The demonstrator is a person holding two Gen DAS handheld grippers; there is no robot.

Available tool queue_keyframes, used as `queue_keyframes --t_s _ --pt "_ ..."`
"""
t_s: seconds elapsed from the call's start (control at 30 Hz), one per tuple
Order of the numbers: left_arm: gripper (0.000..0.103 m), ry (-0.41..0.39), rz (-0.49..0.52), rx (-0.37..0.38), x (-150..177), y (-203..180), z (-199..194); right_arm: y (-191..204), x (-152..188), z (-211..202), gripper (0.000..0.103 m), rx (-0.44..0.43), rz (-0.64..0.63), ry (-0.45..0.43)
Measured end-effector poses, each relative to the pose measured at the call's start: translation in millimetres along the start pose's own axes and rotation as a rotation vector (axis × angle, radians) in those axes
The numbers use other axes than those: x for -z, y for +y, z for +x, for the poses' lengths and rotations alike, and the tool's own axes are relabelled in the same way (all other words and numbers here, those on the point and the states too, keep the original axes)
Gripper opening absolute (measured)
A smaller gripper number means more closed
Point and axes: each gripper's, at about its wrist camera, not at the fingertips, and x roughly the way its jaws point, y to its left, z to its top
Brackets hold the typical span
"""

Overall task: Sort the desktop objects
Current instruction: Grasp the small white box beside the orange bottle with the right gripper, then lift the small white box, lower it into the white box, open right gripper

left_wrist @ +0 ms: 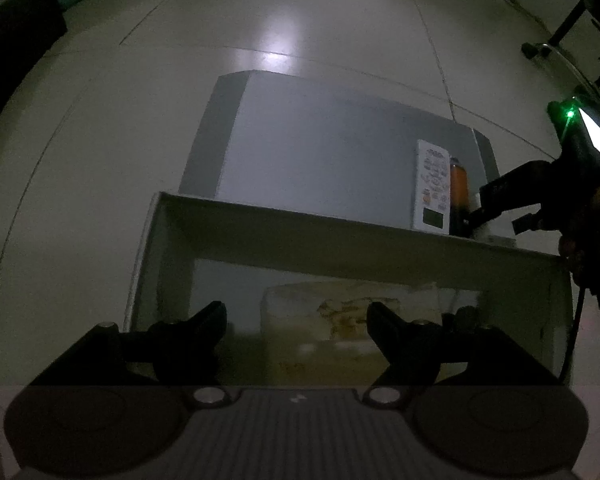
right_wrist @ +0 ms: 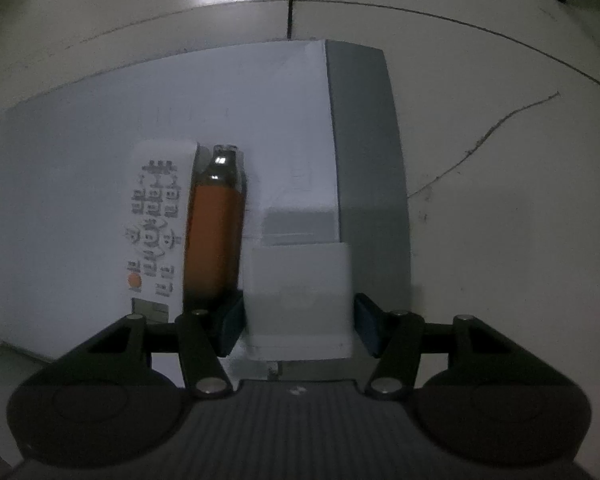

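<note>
Glossy pale floor tiles (right_wrist: 500, 160) surround a low grey table (right_wrist: 80, 128), which serves as the landmark. On the table, toward its right edge in the right wrist view, three things lie side by side: a white printed carton (right_wrist: 156, 232), an orange bottle with a dark cap (right_wrist: 214, 232) touching the carton's right side, and a plain white box (right_wrist: 298, 296) just right of the bottle.

The right gripper (right_wrist: 299, 326) has one blue-padded finger on each side of the white box (the left pad looks pressed against it, while a thin gap may remain at the right pad), so I cannot tell whether it grips.

Nearer than the table in the left wrist view stands an open white bin (left_wrist: 156, 264) with a pale yellowish item (left_wrist: 340, 320) inside, too dim to identify. The left gripper (left_wrist: 296, 320) hangs over the bin, fingers wide apart and holding nothing.
</note>
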Motion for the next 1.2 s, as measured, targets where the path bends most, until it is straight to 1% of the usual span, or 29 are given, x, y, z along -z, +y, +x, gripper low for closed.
queue_keyframes --t_s 0.1,0.23,0.27,0.37,0.4,0.43,0.5,0.53,0.57,0.63,0.7,0.77,0.83,0.87,0.93,1.03,1.1,1.13,1.2 --pt "0.075 -0.001 -0.007 0.018 -6 -3 5 1 4 -13 0.060 -0.041 0.000 -0.015" --pt "0.076 -0.029 -0.014 0.048 -13 -5 10 6 9 -28 0.060 -0.082 -0.017 -0.051" --pt "0.076 -0.045 0.000 0.067 -14 -8 10 10 8 -29 0.060 -0.081 -0.018 -0.051" --pt "0.076 -0.102 0.056 0.157 -17 -17 13 14 7 -38 0.060 -0.099 -0.016 -0.062" --pt "0.076 -0.134 0.076 0.180 -18 -22 12 13 8 -42 0.060 -0.116 -0.016 -0.066" --pt "0.079 -0.145 0.083 0.194 -18 -25 14 8 8 -45 0.060 -0.142 -0.009 -0.073" --pt "0.080 -0.158 0.090 0.219 -17 -32 17 1 8 -53 0.060 -0.196 0.002 -0.088" --pt "0.080 -0.151 0.102 0.235 -15 -36 18 2 11 -62 0.060 -0.229 0.001 -0.098" --pt "0.080 -0.154 0.110 0.234 -13 -39 17 2 15 -70 0.060 -0.262 0.001 -0.108" --pt "0.084 -0.181 0.133 0.224 -5 -46 9 6 24 -88 0.060 -0.314 -0.008 -0.124" --pt "0.085 -0.203 0.153 0.218 1 -50 5 12 37 -105 0.060 -0.367 -0.016 -0.137" --pt "0.085 -0.249 0.145 0.215 7 -50 -1 19 50 -116 0.060 -0.413 -0.015 -0.134" --pt "0.085 -0.291 0.131 0.229 12 -50 -6 27 62 -125 0.060 -0.452 -0.011 -0.124" --pt "0.085 -0.311 0.124 0.237 14 -50 -9 30 67 -127 0.060 -0.465 -0.007 -0.119" --pt "0.085 -0.328 0.129 0.244 20 -52 -12 34 76 -134 0.060 -0.475 0.006 -0.130" --pt "0.085 -0.348 0.108 0.241 28 -55 -13 32 81 -141 0.059 -0.508 0.041 -0.141" --pt "0.085 -0.371 0.103 0.225 32 -55 -14 32 86 -145 0.059 -0.509 0.042 -0.143" --pt "0.085 -0.389 0.107 0.212 35 -56 -16 32 89 -146 0.059 -0.509 0.042 -0.144" --pt "0.085 -0.402 0.159 0.211 38 -59 -18 34 94 -147 0.059 -0.509 0.041 -0.141"
